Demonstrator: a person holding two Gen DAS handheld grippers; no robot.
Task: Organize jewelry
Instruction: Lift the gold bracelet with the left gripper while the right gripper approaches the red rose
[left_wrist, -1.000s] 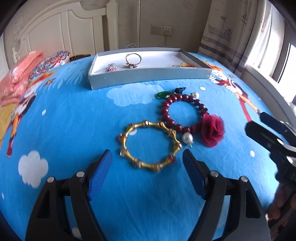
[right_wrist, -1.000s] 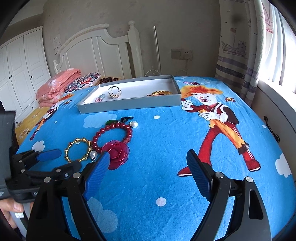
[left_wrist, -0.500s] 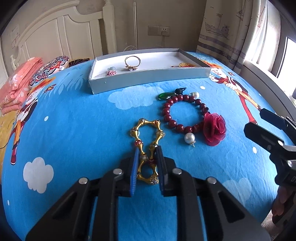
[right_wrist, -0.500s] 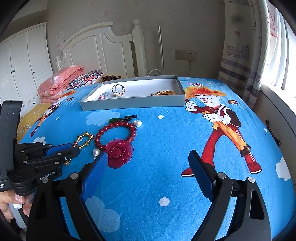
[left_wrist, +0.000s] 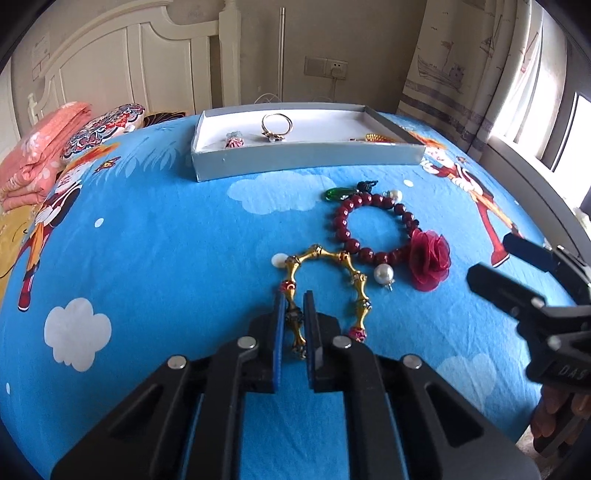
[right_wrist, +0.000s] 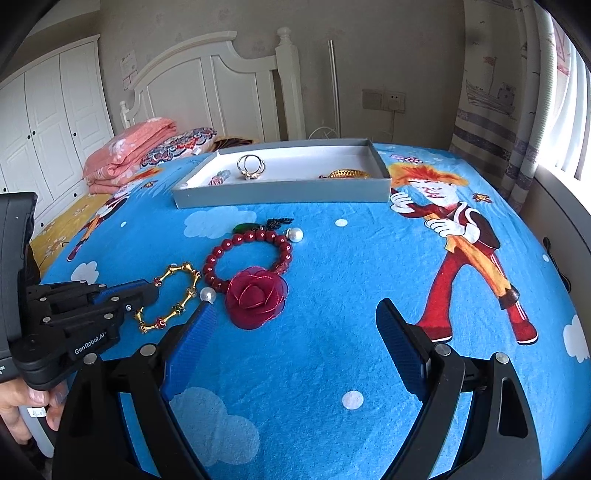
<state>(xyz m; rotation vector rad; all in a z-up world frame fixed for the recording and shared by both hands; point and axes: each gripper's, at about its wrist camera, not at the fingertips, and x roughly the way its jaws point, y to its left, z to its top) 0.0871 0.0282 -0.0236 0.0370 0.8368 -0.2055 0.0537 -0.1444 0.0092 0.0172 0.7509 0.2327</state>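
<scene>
On the blue cartoon bedsheet (right_wrist: 332, 295) I count two bracelets outside the box. One is the gold bracelet (left_wrist: 325, 258), and the left gripper (left_wrist: 294, 314) is clamped on its near side, so the chain is pinched between the two blue pads while the rest lies on the sheet. The other is the red bead bracelet (left_wrist: 369, 229) with one red fabric rose (left_wrist: 430, 260) and two white pearls; it lies just beside the gold one, touching it or nearly so. One small green charm (left_wrist: 338, 193) sits at its far side. The grey box (left_wrist: 306, 162) stands farther back on the bed, and inside I can count three things: one ring (left_wrist: 277, 125), one small pink piece (left_wrist: 233, 140) and one gold piece (right_wrist: 347, 173) near the right wall. The right gripper (right_wrist: 295, 350) stands with its jaws wide apart over the bare sheet, holding nothing. One folded pink blanket (right_wrist: 129, 155) lies near the headboard.
</scene>
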